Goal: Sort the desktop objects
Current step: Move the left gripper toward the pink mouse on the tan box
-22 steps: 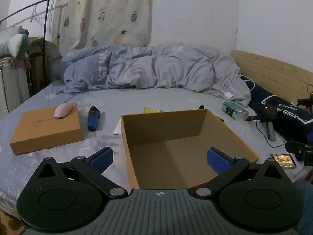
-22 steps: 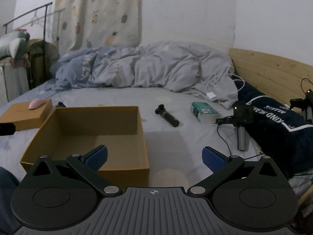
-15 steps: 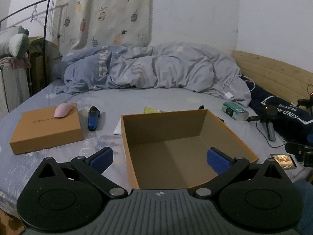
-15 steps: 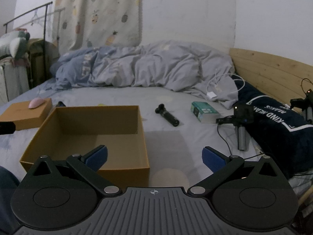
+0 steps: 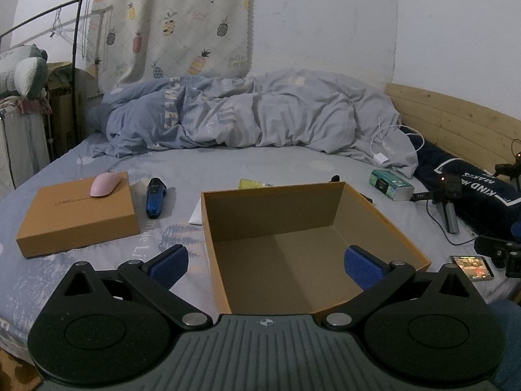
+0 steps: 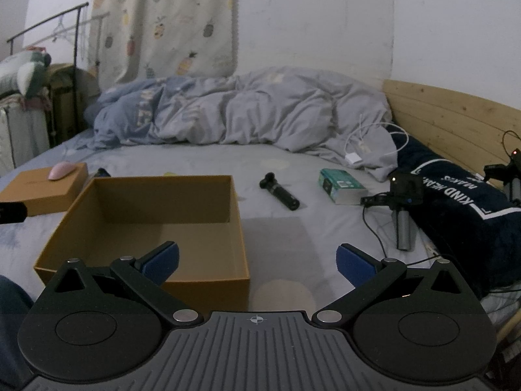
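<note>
An open, empty brown cardboard box (image 5: 384, 224) (image 6: 239, 224) sits on the bed in front of both grippers. My left gripper (image 5: 265, 265) is open and empty at its near left corner. My right gripper (image 6: 257, 264) is open and empty at its near right corner. A pink mouse (image 5: 105, 185) (image 6: 61, 170) lies on a flat brown box lid (image 5: 78, 218) (image 6: 39, 189) at the left. A blue device (image 5: 155, 197) lies beside the lid. A black cylinder (image 6: 279, 195) and a green packet (image 5: 389, 186) (image 6: 342, 185) lie right of the box. A yellow item (image 5: 255, 184) shows behind the box.
A crumpled grey duvet (image 5: 254, 114) fills the back of the bed. A navy pillow (image 6: 469, 208), small cameras on stands (image 6: 403, 208) with cables and a lit phone (image 5: 472, 267) lie along the right side. A wooden headboard (image 5: 456, 123) bounds the right.
Both views have shifted very slightly; nothing on the bed has moved and both grippers stay open.
</note>
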Motion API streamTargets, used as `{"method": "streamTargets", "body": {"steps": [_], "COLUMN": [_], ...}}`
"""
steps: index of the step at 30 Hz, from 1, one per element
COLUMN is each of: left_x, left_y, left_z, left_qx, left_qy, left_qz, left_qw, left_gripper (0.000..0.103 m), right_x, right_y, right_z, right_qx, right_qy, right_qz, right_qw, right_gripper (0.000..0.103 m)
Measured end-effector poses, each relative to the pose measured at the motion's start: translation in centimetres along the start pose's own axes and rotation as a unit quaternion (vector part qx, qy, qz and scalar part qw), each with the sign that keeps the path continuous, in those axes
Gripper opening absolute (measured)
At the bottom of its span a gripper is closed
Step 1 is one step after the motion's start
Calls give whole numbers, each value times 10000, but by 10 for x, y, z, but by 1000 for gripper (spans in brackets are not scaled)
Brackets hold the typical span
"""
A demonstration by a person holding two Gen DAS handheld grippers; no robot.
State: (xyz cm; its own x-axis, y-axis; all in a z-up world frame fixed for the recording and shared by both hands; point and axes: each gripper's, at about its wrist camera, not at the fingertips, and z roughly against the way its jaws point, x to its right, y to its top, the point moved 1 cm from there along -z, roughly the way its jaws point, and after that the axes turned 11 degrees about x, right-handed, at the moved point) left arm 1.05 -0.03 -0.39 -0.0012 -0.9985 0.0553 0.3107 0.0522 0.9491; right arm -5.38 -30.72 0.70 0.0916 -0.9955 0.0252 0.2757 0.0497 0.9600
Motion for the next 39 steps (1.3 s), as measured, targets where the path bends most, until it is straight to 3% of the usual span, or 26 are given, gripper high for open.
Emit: {"method": "streamTargets", "body": {"steps": [5, 15, 30, 39], "left_x": [2, 12, -17, -40], "left_y": [1, 8, 23, 37], "left_z": [0, -5, -47, -65], "left_qx": [-2, -33, -127, 36], "left_qy": [4, -131, 183, 320], "left_qz": [-29, -129, 107, 301], "left_qw": [10000, 9998, 9997, 9990], "left_gripper": [103, 103, 103, 103], "right_x": [0, 0, -1, 1], "right_y": [-1, 15, 48, 62], "right_z": [0, 0, -43, -75], "right_qx": [5, -24, -222, -224], "right_qy": [42, 568, 852, 821], "right_qz": [-35, -370, -517, -645], "right_qw": [10000, 9977, 9948, 9943], "right_gripper": [103, 103, 103, 103]}}
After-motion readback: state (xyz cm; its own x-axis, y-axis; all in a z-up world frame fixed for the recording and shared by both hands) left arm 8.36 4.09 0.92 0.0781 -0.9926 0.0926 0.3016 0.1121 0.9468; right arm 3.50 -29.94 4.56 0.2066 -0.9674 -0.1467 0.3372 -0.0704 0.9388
